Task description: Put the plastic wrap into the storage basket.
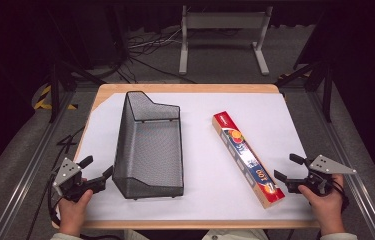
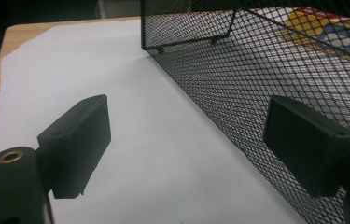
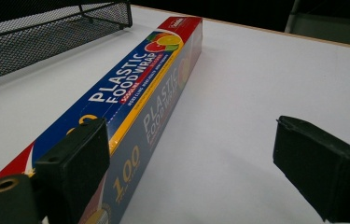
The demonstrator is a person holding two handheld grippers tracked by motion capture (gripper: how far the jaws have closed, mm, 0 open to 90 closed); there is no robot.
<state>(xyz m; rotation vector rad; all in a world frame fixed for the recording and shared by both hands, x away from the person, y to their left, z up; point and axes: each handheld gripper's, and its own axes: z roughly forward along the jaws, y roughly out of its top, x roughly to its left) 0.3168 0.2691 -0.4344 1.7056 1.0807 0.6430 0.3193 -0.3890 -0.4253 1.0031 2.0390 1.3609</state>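
Observation:
A long plastic food wrap box [image 1: 245,157] lies slantwise on the white sheet, right of a black wire mesh basket [image 1: 148,145]. My right gripper [image 1: 289,167] stands open just right of the box's near end, nothing between its fingers. In the right gripper view the box [image 3: 140,93] runs away past the left jaw, and the gripper [image 3: 191,168] gapes over bare sheet. My left gripper [image 1: 96,167] is open at the basket's near left corner. In the left gripper view the mesh wall [image 2: 256,93] rises behind the right jaw, with the gripper [image 2: 186,149] holding nothing.
A white sheet [image 1: 200,200] covers the wooden table [image 1: 185,88]. Beyond the far edge stand a grey metal stand [image 1: 222,35] and loose cables on the floor. Metal rails run along both sides of the table.

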